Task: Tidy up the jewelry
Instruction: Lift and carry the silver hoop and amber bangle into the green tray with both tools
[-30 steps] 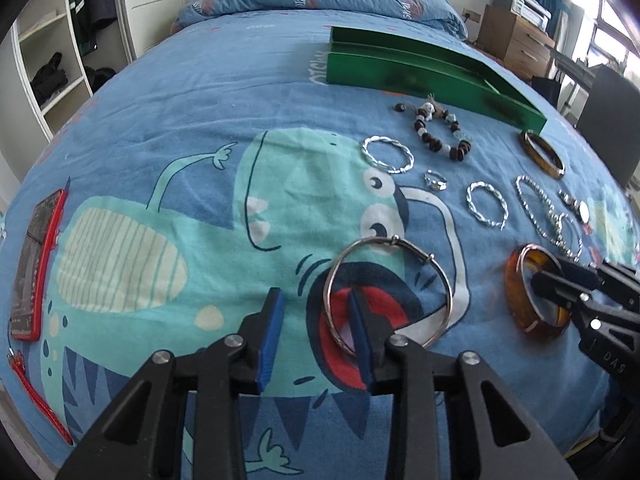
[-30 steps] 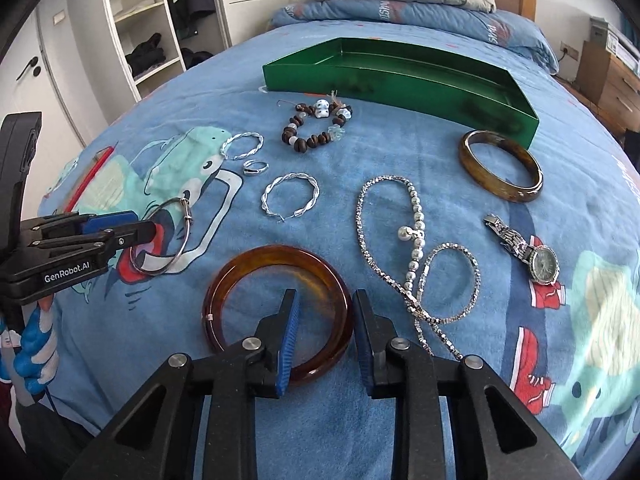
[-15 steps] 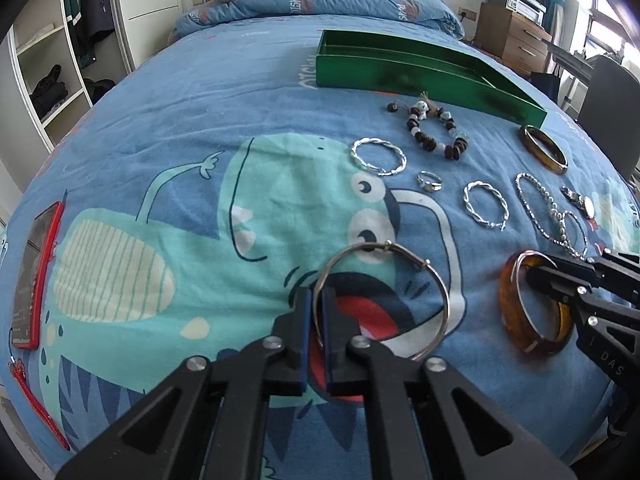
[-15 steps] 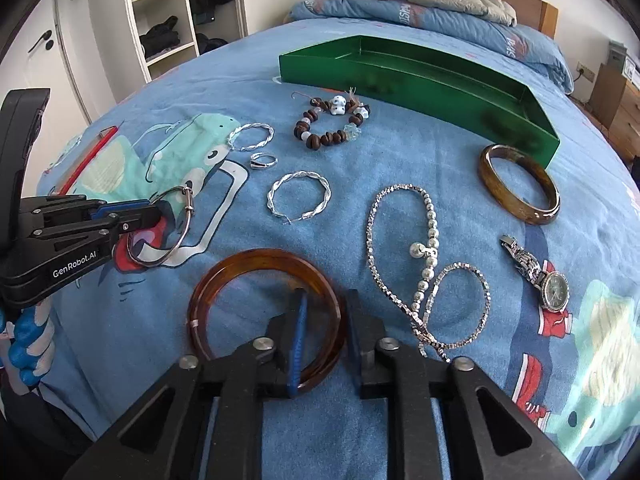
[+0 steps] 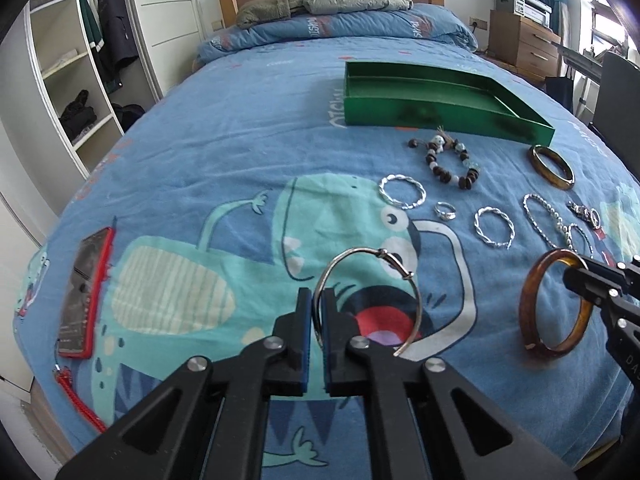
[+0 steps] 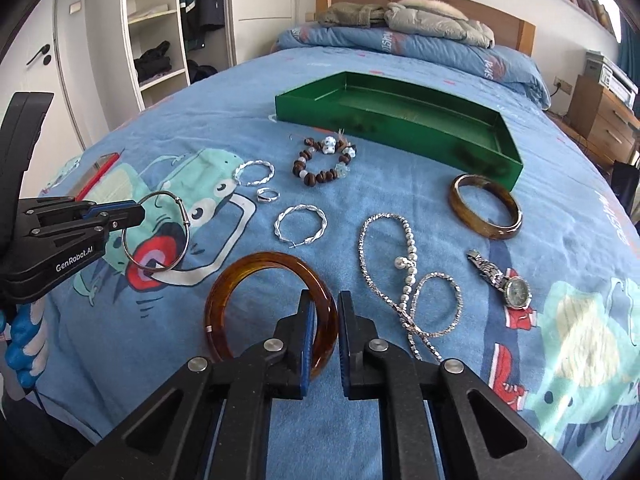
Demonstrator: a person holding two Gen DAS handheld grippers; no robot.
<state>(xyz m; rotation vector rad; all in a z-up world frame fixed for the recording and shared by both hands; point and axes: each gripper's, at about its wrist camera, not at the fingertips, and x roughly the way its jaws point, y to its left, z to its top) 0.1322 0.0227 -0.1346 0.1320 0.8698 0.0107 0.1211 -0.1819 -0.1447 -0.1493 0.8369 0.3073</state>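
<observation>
My left gripper (image 5: 318, 312) is shut on a thin silver bangle (image 5: 414, 296) and holds it lifted off the bed; it also shows in the right wrist view (image 6: 184, 216). My right gripper (image 6: 323, 322) is shut on an amber bangle (image 6: 248, 268) and holds it tilted above the bedspread; that bangle also shows in the left wrist view (image 5: 530, 300). An open green tray (image 5: 384, 108) lies farther up the bed. A bead bracelet (image 6: 320, 178), two twisted silver hoops (image 6: 254, 170) (image 6: 300, 226), a small ring (image 6: 267, 195), a silver necklace (image 6: 406, 248), a brown bangle (image 6: 486, 204) and a watch (image 6: 506, 280) lie on the bedspread.
A red-cased phone (image 5: 84, 292) with a red cord lies at the bed's left edge. Folded bedding and a jacket (image 5: 320, 0) sit by the headboard. Open wardrobe shelves (image 5: 72, 80) stand left, a wooden dresser (image 5: 520, 40) right.
Both grippers closed from open: left on the silver bangle, right on the amber bangle. Both bangles have since been lifted off the bedspread.
</observation>
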